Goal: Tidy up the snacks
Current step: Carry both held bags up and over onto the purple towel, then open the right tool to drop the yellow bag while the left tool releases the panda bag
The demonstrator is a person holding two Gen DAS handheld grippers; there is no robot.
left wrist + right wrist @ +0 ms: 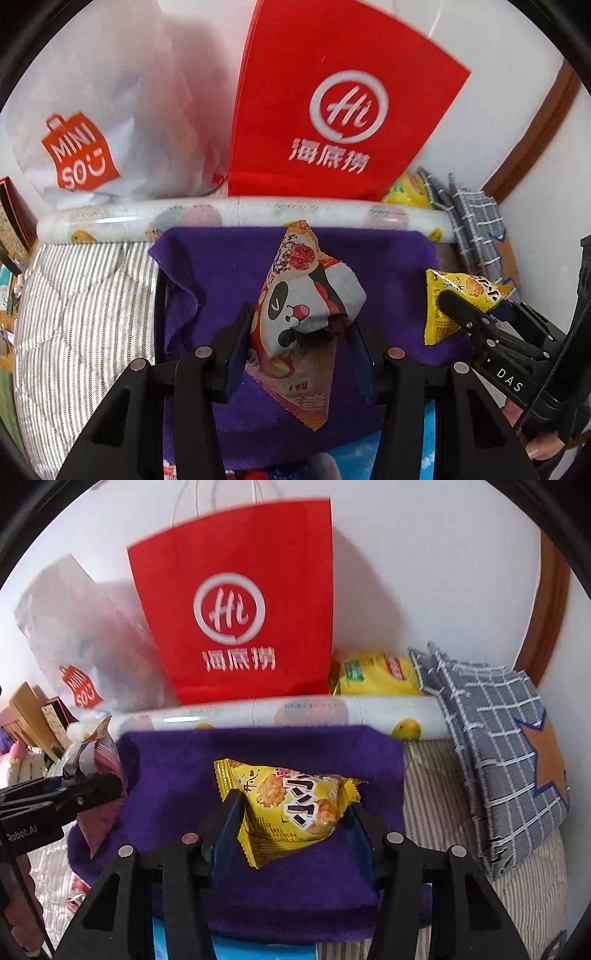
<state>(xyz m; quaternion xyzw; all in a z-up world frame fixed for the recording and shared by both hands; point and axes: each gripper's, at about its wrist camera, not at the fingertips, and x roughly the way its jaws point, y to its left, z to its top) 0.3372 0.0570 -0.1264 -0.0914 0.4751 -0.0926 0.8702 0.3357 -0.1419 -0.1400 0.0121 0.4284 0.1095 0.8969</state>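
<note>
The left gripper (pixel 301 334) is pinching a panda-printed snack packet (pixel 303 295) across its crumpled middle, holding it raised above a purple cloth (pixel 388 266) that is lying over a striped bed cover (pixel 85 295). The right gripper (pixel 291 819) is pinching a yellow cracker packet (pixel 291 808) near its lower half, likewise above the purple cloth, and the two packets are hanging side by side, near each other but apart. A red paper bag (pixel 236 627) is standing upright against the wall behind a printed roll (pixel 295 709), with a white shopping bag (pixel 96 122) leaning beside it; a yellow chip bag (pixel 376 675) and a folded checked cloth (pixel 495 746) are lying to the right. Judgement: both packets are probably heading for a bag or a sorted spot. Risks: the panda packet is being held by loose, air-filled film, so it could be slipping or twisting free if swung; a tighter squeeze could be crushing the contents of either packet. The red bag's mouth is not showing, and the bag is standing unsupported, so a nudge from either gripper could be tipping it; the two grippers, working this near, could also be colliding.
</note>
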